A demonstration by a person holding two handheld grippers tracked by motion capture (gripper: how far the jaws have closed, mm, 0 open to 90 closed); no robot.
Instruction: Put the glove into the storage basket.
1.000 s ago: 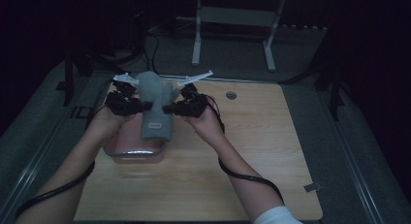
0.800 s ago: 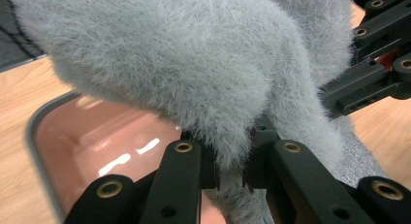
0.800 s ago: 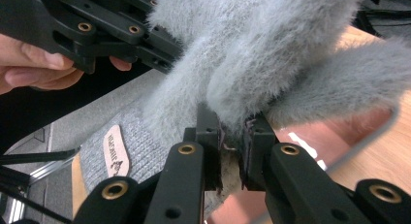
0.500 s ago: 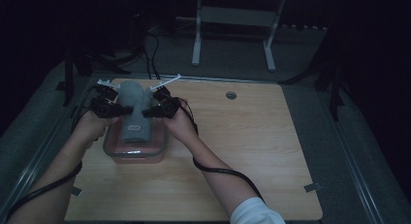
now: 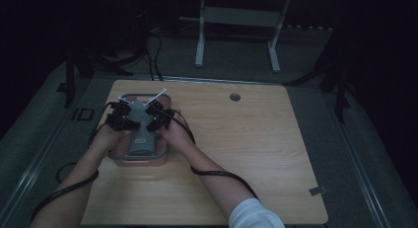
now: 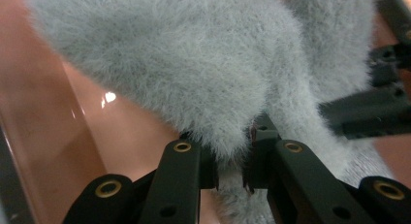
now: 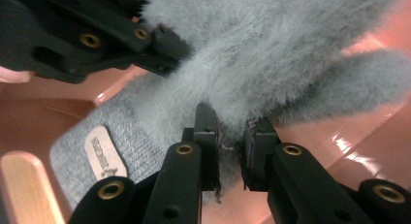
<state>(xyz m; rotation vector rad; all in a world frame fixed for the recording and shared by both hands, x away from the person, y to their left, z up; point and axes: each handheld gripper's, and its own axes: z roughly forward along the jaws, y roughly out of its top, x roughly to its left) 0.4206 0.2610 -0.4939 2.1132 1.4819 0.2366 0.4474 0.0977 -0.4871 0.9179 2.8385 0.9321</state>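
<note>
- The left gripper (image 6: pixel 231 173) pinches a fold of a fluffy pale-grey knitted glove (image 6: pixel 194 69) between its black jaws; fuzz spills over both pads
- The right gripper (image 7: pixel 231 153) is likewise clamped on the glove's furry edge, with fibres caught between its pads; the left gripper's black jaws show above it in the right gripper view, gripping the same edge
- The glove has a long fuzzy pile on its upper part and a smooth ribbed grey cuff; a small pale oblong label (image 7: pixel 102 158) with faint lettering sits on the cuff
- In the high view the glove (image 5: pixel 141 139) lies inside a translucent pink rectangular plastic box (image 5: pixel 143 159); its cuff points toward the person
- The box stands on the left part of a light wooden table (image 5: pixel 256 149); both grippers meet over its far end
</note>
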